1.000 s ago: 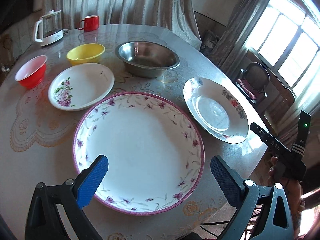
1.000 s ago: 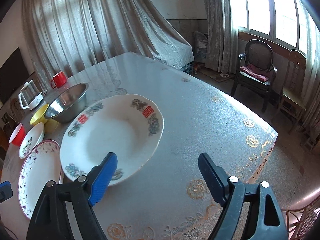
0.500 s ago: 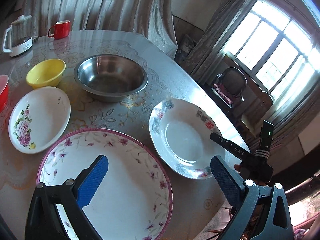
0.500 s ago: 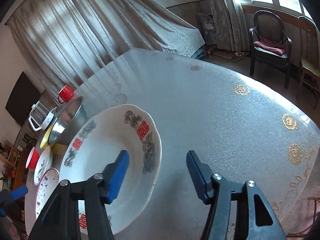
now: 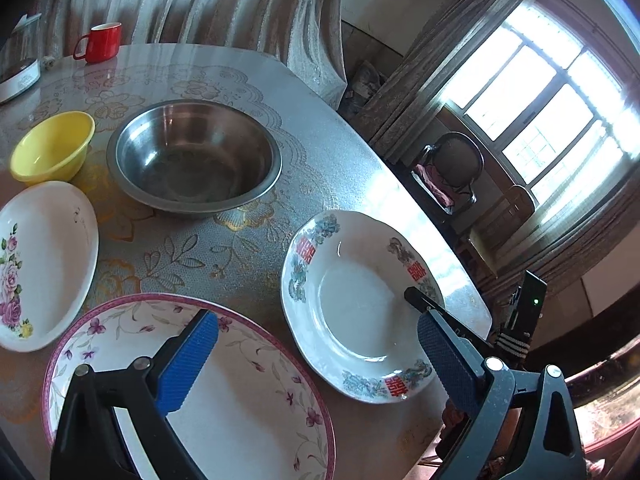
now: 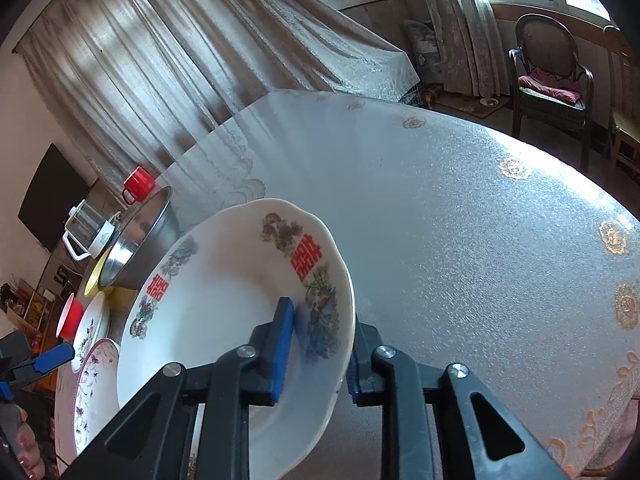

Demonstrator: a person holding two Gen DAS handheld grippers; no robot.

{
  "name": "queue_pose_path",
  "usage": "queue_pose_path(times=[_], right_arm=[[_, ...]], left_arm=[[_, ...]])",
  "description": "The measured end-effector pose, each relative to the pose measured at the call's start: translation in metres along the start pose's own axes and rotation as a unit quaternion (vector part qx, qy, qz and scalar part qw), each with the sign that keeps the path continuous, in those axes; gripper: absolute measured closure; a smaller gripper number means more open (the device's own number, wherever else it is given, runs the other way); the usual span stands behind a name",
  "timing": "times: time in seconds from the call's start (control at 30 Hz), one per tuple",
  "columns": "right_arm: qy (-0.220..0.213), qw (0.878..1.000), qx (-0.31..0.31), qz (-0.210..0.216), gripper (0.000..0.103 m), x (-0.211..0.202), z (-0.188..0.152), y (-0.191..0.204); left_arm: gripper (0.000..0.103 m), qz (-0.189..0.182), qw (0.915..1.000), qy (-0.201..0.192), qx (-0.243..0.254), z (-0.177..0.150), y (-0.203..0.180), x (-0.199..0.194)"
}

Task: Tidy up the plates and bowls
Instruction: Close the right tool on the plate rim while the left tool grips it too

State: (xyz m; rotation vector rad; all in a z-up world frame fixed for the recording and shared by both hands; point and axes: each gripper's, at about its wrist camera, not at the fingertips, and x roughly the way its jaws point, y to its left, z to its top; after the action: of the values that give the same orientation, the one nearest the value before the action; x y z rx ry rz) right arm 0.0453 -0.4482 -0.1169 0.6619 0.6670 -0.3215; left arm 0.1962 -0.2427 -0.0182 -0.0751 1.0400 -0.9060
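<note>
On the table (image 6: 460, 200), right gripper (image 6: 320, 344), jaws just closing, is pinching the red-character plate (image 6: 224, 300) rim; left gripper (image 5: 316, 364) is gaping.

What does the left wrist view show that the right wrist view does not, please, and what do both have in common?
Only the left wrist view shows the inside of the steel bowl, the rose on the small white plate, and the left gripper with its jaws wide open above the purple-flowered plate.

Only the right wrist view shows the right gripper, whose jaws have just been closing, clamped over the rim of the red-character plate, and the red bowl.

Both show that plate, the yellow bowl, the red mug and the table.
</note>
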Motion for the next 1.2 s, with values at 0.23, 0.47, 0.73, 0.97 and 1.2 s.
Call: queue_pose_path(times=[0.23, 0.47, 0.73, 0.97, 1.2], right_arm=[[-0.018, 1.0, -0.019, -0.006, 0.081, 0.002, -0.001, 0.004], [-0.018, 1.0, -0.018, -0.004, 0.081, 0.003, 0.0, 0.002], [-0.019, 1.0, -0.015, 0.0, 0.081, 0.002, -0.001, 0.0], [-0.018, 1.0, -0.012, 0.006, 0.081, 0.002, -0.002, -0.002], [-0.017, 1.0, -0.008, 0.013, 0.082, 0.001, -0.002, -0.005]], left_arm=[[0.0, 0.015, 0.9978, 0.006, 0.065, 0.014, -0.021, 0.024], [0.0, 0.013, 0.9977, 0.046, 0.049, 0.03, -0.019, 0.059], [0.021, 0.024, 0.9956, 0.078, 0.047, 0.037, -0.012, 0.089], [0.041, -0.015, 0.9937, 0.109, 0.022, 0.032, -0.002, 0.106], [0.07, -0.014, 0.9929, 0.117, -0.012, 0.029, 0.02, 0.104]])
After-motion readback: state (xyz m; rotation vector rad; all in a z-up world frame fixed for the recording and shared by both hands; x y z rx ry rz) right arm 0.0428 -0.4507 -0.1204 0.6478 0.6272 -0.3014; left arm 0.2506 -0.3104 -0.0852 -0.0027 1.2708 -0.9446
